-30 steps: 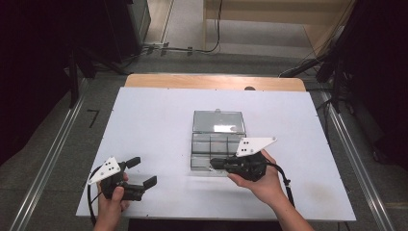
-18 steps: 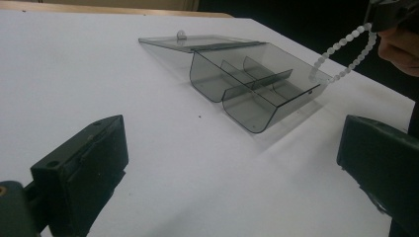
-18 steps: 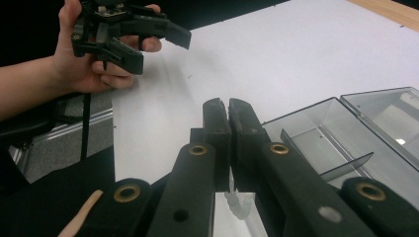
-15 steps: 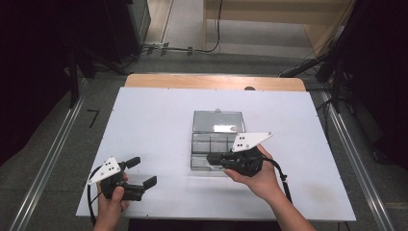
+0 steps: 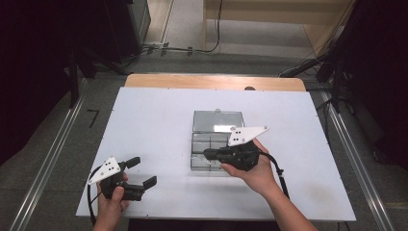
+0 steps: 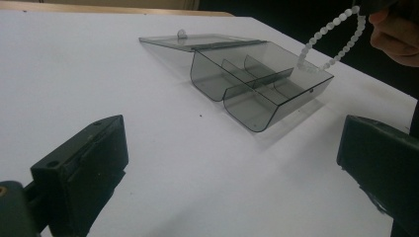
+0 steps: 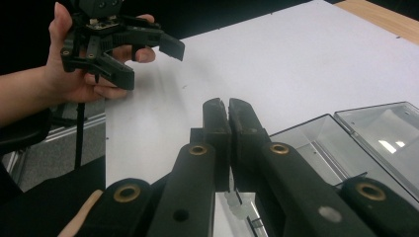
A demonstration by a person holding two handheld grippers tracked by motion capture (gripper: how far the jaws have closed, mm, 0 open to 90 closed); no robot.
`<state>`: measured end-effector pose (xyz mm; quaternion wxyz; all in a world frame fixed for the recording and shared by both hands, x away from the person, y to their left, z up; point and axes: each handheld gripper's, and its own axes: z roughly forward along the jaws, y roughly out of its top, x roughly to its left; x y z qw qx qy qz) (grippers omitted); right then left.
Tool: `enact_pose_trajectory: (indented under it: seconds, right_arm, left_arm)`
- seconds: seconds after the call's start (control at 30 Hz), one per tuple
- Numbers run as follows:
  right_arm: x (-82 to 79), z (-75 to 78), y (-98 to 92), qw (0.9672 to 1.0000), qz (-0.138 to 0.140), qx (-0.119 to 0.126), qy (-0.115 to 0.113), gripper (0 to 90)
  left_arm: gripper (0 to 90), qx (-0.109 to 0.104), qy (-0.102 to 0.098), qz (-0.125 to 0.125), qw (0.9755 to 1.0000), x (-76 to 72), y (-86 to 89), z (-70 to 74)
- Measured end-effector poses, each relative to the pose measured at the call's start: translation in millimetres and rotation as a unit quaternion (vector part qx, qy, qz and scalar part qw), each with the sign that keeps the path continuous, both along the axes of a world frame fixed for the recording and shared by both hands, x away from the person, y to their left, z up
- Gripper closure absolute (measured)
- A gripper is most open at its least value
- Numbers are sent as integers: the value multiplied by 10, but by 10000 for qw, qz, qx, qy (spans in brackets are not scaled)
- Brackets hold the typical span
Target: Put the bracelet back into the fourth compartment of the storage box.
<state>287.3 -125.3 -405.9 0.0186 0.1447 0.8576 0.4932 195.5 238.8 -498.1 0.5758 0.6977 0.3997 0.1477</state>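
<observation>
since the earlier frames the right gripper [image 5: 208, 153] had edged a little farther over the clear plastic box [image 5: 211, 149], while the left gripper [image 5: 142, 172] stayed put near the table's near-left corner. the right jaws were pressed together on a string of white beads [image 6: 330, 35]; in the left gripper view the strand hung in a loop from beside the right hand [image 6: 395, 37] down toward the box's far compartment, and in the right gripper view a few beads [image 7: 236, 206] peeped out below the closed jaws. the left jaws stood wide apart with nothing between them, resting low over the white table [image 5: 144, 125].

the box lay open at mid-table, its lid [image 5: 217, 120] folded back flat on the far side and its dividers marking off small compartments, which looked bare.

the strand seemed light and limp, likely to swing and drape rather than keep a shape, and the smooth round beads could slip through the pads. pinching the cord between two beads, near one end, looked the safest hold, so the rest could pool into a compartment as it came down. the thin-walled box would probably slide if nudged.
</observation>
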Motion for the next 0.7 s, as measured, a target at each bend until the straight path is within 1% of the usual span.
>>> enact_pose_trajectory:
  seconds: [0.4, 0.7]
  right_arm:
    - [80, -18, 69, 10000, -32, 22, 22, 855]
    - [139, -65, 93, 9999, -106, 38, 70, 855]
  left_arm:
    - [0, 8, -5, -7, 10000, 3, 3, -3]
    - [0, 7, -2, -13, 10000, 2, 2, -3]
